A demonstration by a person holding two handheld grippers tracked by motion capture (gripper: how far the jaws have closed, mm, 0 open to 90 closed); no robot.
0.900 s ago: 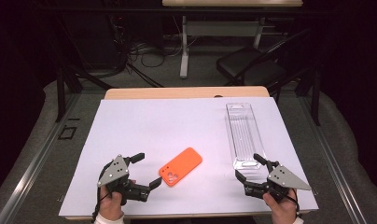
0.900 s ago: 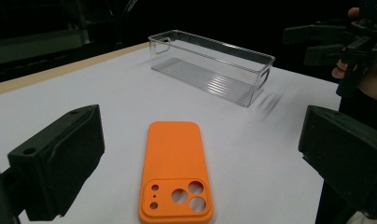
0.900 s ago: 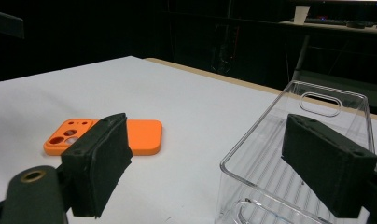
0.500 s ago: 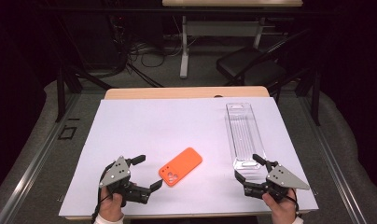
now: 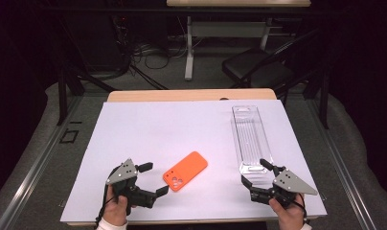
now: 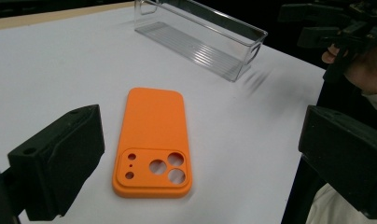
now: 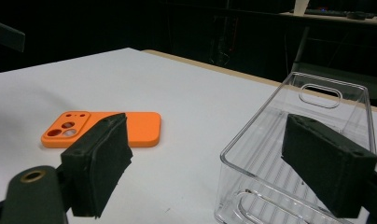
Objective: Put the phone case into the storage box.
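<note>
Closest to the person, the left gripper (image 5: 152, 179) rests low on the white sheet (image 5: 182, 129) at about seven o'clock. Its jaws are spread wide with nothing between them. They point at the orange phone case (image 5: 185, 171), which lies flat just beyond them, back side up, so the camera holes (image 6: 164, 168) show. The jaws seem lined up to close around its near end.

At about five o'clock, the right gripper (image 5: 257, 174) is open too and holds nothing. One jaw sits by the near end wall of the clear plastic bin (image 5: 249, 136); whether it touches is hard to tell. It may be there to keep the bin from sliding.

The bin runs long toward one o'clock and looks empty, likely waiting for the case. Farther off, at twelve o'clock, stands a dark chair (image 5: 258, 72).
</note>
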